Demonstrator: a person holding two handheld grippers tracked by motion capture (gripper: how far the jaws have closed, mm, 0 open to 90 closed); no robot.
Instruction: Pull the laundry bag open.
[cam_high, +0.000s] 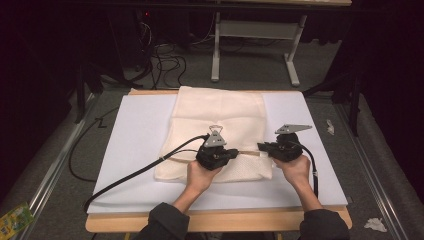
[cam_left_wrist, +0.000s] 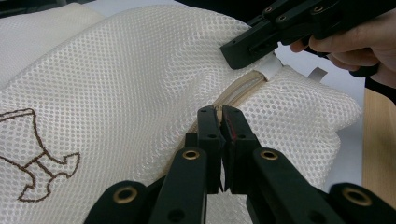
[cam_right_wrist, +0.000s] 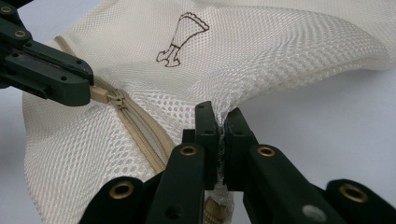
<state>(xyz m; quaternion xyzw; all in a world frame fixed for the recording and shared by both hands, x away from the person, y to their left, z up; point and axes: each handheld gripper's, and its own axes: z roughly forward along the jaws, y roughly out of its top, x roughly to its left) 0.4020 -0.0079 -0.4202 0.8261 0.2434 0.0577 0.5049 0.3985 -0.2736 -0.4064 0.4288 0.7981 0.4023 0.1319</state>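
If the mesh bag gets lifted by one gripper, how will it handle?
The mesh bag is probably floppy: it bunches and drapes where the right gripper pinches it. Likely light, being thin open netting. The zipper seam may stay somewhat stiffer.

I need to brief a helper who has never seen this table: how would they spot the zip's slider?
On the white board lies a cream mesh bag. Along its near edge runs a beige zip. The slider is the small beige metal piece beside the left gripper.

no words or numbers we can actually read, just a brown embroidered emblem (cam_right_wrist: 181, 39) on the cream mesh laundry bag (cam_left_wrist: 140, 84), no lettering on it
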